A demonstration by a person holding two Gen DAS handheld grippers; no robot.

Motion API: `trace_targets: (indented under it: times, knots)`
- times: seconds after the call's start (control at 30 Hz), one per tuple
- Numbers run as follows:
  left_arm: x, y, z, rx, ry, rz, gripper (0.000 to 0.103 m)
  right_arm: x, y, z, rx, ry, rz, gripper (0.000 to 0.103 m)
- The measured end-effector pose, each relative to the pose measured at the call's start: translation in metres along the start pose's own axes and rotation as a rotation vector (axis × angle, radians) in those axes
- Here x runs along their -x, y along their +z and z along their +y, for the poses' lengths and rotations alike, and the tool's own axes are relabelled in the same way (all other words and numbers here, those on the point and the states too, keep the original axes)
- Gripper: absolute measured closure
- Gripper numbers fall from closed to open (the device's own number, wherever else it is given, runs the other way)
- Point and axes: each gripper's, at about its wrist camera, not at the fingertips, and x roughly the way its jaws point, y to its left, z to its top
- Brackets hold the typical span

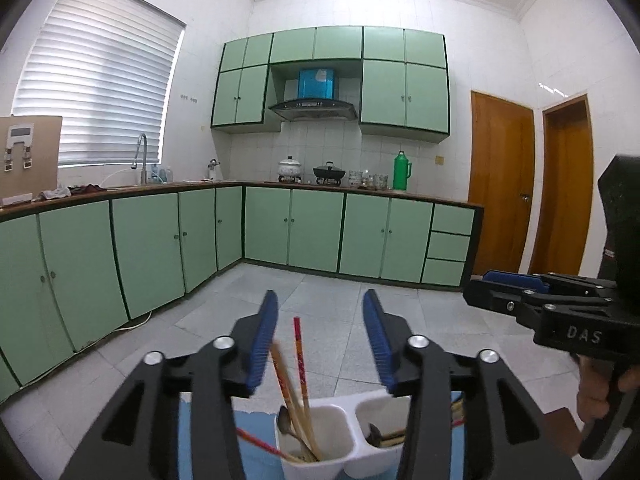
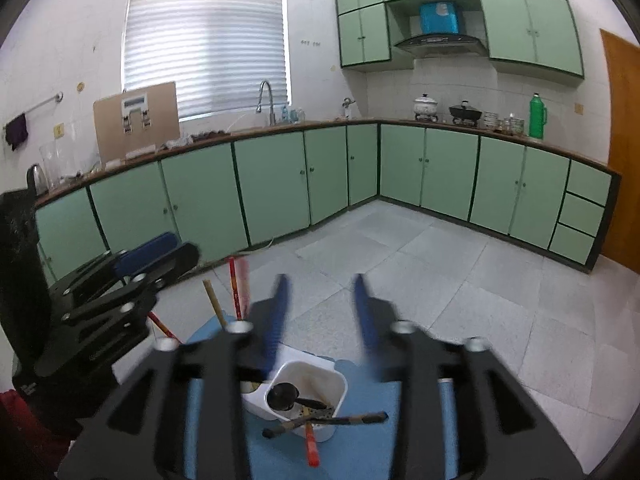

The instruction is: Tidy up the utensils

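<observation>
- Two compartments make up the white holder [image 1: 352, 412], which stands on a blue mat [image 2: 360, 440]; chopsticks [image 1: 298, 364] and a spoon [image 1: 285, 420] stand in its left cup.
- In the holder's right cup lie a dark ladle [image 2: 282, 394] and more sticks, two of them sprawled across the rim rather than standing.
- Left gripper [image 1: 320, 344]: jaws partly open, straddling the upright chopsticks above the holder without pressing them, so nothing is held.
- Right gripper [image 2: 320, 320]: jaws also partly open and empty, above the holder's right cup.
- No earlier picture shows whether these sticks were just dropped in.
- Likely step: releasing or regrasping utensils at the holder.
- To do it well, lift each gripper straight up so the pads do not snag the sticks.
- Next, pinch a sprawled stick near its middle and tip it upright into the cup.
- One red chopstick [image 1: 256, 440] lies on the mat left of the holder; it still needs collecting.
</observation>
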Motion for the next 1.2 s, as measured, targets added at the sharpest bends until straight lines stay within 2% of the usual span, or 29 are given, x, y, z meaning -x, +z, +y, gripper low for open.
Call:
trace_targets:
  times: [0.07, 0.1, 0.13, 0.17, 0.23, 0.33, 0.43, 0.5, 0.67, 0.87, 1.0, 1.1, 1.2]
  knots:
    - [0.014, 0.000, -0.003, -0.009, 0.014, -0.001, 0.044, 0.015, -0.002, -0.002, -0.007, -0.013, -0.023, 0.058]
    - [0.026, -0.001, -0.005, -0.012, 0.016, -0.005, 0.042, 0.022, -0.003, -0.003, -0.010, -0.023, -0.034, 0.048]
    - [0.033, -0.002, -0.007, -0.015, 0.026, 0.000, 0.034, 0.030, -0.005, -0.004, -0.015, -0.034, -0.046, 0.041]
    - [0.039, -0.003, -0.008, -0.017, 0.034, 0.006, 0.029, 0.036, -0.007, -0.005, -0.018, -0.041, -0.053, 0.039]
    - [0.056, -0.008, -0.010, -0.010, 0.042, 0.013, 0.026, 0.054, -0.013, -0.006, -0.022, -0.065, -0.077, 0.025]
    - [0.075, -0.021, -0.012, 0.013, 0.035, 0.048, 0.023, 0.081, -0.028, -0.006, -0.026, -0.100, -0.107, 0.014]
    - [0.090, -0.035, -0.016, 0.026, 0.024, 0.086, 0.019, 0.103, -0.049, -0.005, -0.042, -0.120, -0.113, 0.008]
    - [0.102, -0.048, -0.019, 0.032, 0.036, 0.115, 0.011, 0.115, -0.065, -0.007, -0.082, -0.117, -0.105, 0.006]
    - [0.126, -0.080, -0.020, 0.064, 0.056, 0.176, 0.006, 0.130, -0.100, -0.003, -0.133, -0.119, -0.045, 0.005]
    - [0.142, -0.109, -0.016, 0.090, 0.084, 0.249, 0.006, 0.139, -0.147, 0.012, -0.154, -0.154, 0.027, 0.005]
    - [0.154, -0.126, -0.018, 0.068, 0.118, 0.281, 0.006, 0.140, -0.174, 0.026, -0.144, -0.152, 0.084, 0.005]
    - [0.160, -0.132, -0.020, 0.064, 0.119, 0.293, 0.006, 0.141, -0.185, 0.036, -0.128, -0.163, 0.103, 0.005]
    - [0.166, -0.127, -0.024, 0.056, 0.119, 0.284, 0.006, 0.144, -0.188, 0.043, -0.143, -0.130, 0.108, 0.005]
